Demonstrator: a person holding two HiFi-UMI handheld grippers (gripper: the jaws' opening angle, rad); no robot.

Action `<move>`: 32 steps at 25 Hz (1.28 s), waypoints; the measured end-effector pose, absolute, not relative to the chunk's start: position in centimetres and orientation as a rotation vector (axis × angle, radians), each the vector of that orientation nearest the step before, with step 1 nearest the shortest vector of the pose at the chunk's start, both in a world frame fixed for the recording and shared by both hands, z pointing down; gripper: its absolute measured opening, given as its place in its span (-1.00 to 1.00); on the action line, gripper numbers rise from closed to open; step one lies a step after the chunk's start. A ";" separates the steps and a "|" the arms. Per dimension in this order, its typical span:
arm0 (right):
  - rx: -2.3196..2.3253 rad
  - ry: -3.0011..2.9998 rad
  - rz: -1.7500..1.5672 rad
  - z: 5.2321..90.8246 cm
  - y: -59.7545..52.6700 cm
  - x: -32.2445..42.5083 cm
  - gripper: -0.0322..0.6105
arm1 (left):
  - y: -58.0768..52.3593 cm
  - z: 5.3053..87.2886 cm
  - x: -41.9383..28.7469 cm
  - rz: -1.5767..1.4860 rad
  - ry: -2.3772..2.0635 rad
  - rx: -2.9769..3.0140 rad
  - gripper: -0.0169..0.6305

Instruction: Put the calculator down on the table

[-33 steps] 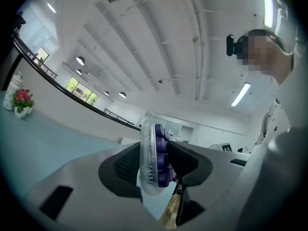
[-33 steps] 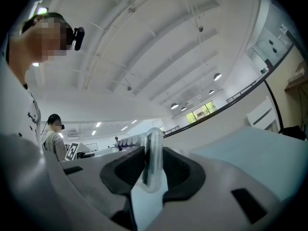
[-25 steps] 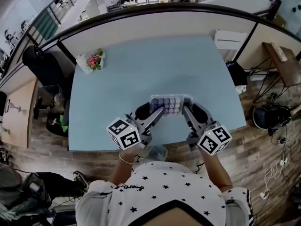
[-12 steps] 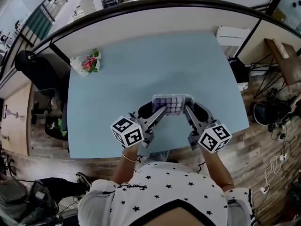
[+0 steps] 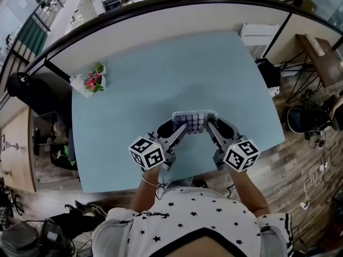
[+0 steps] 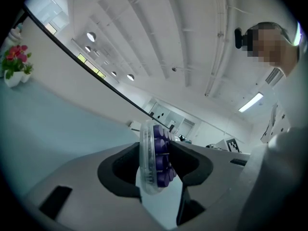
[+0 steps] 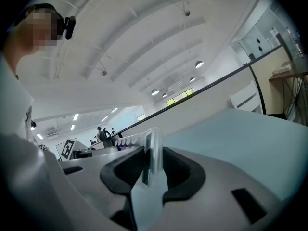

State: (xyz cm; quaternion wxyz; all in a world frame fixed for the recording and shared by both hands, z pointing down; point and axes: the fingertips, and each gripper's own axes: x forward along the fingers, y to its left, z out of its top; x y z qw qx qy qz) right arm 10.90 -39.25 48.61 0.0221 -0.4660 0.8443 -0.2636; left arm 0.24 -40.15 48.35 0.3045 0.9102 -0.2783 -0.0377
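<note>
Pale blue table (image 5: 134, 79), backed by a curved white partition (image 5: 161, 20) along its far edge; wood floor round it. Lower centre of the head view: the calculator (image 5: 194, 121), clear-cased with purple keys up, lies level over the near part of the table. Whether it touches the surface, I cannot tell.

Left gripper (image 5: 181, 128) is clamped on its left end; its jaws have just eased a shade wider, with the calculator between them and the pads on it. Right gripper (image 5: 210, 127) is clamped on the right end.

Around:
- Small pot of pink flowers (image 5: 88, 82) at the table's upper-left edge, well apart from the calculator.
- White box (image 5: 260, 35) beyond the upper-right corner.
- Black chair (image 5: 32, 90) at the left.
- Brown desk (image 5: 321, 58) and loose cables (image 5: 316, 181) at the right.
</note>
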 end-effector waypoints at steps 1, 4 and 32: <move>-1.450 2.613 -0.828 48.9 -39.4 10.8 -0.58 | -40.3 48.7 0.1 -0.097 -0.735 2.403 -0.34; -1.468 2.608 -0.864 50.0 -39.9 10.6 -0.58 | -40.9 49.8 -0.1 -0.089 -0.731 2.374 -0.34; -1.467 2.644 -1.069 56.5 -43.4 12.9 -0.58 | -43.9 56.4 2.2 -0.015 -0.784 2.209 -0.33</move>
